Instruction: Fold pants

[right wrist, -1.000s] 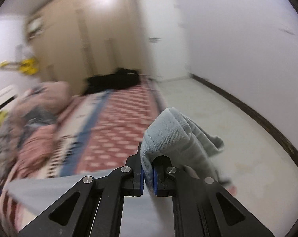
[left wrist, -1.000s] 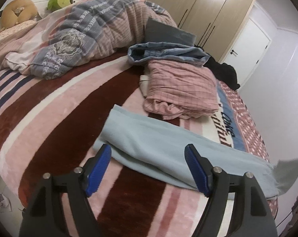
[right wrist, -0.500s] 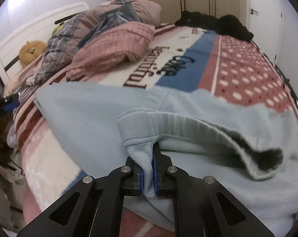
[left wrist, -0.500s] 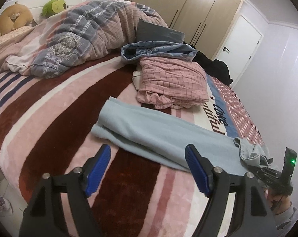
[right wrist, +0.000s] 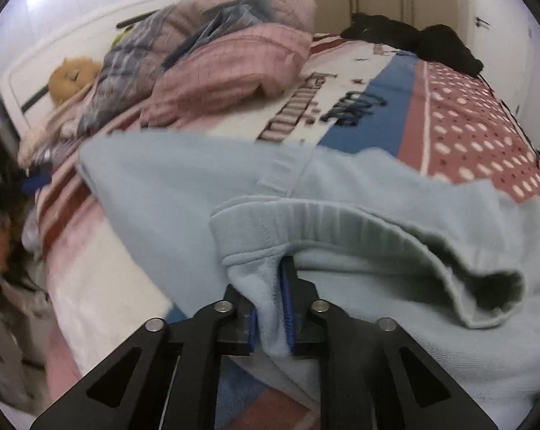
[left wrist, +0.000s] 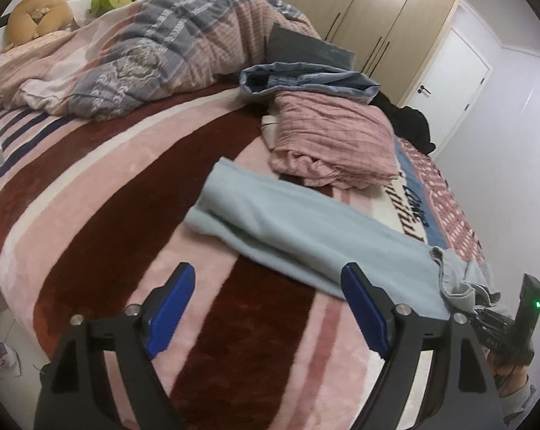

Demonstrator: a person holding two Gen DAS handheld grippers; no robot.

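We had the pants (left wrist: 298,229) laid long; right gripper (right wrist: 271,317) was loosening off the waistband (right wrist: 359,222), left gripper (left wrist: 270,308) wide, cross folds remained.

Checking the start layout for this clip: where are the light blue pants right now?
The light blue pants lie stretched across the striped blanket, in front of the pink checked bundle; their waistband end is by the right gripper.

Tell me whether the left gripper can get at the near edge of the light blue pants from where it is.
Probably yes. The left gripper is open with nothing between its jaws, and the light blue pants lie flat on the striped blanket just ahead, with nothing in between.
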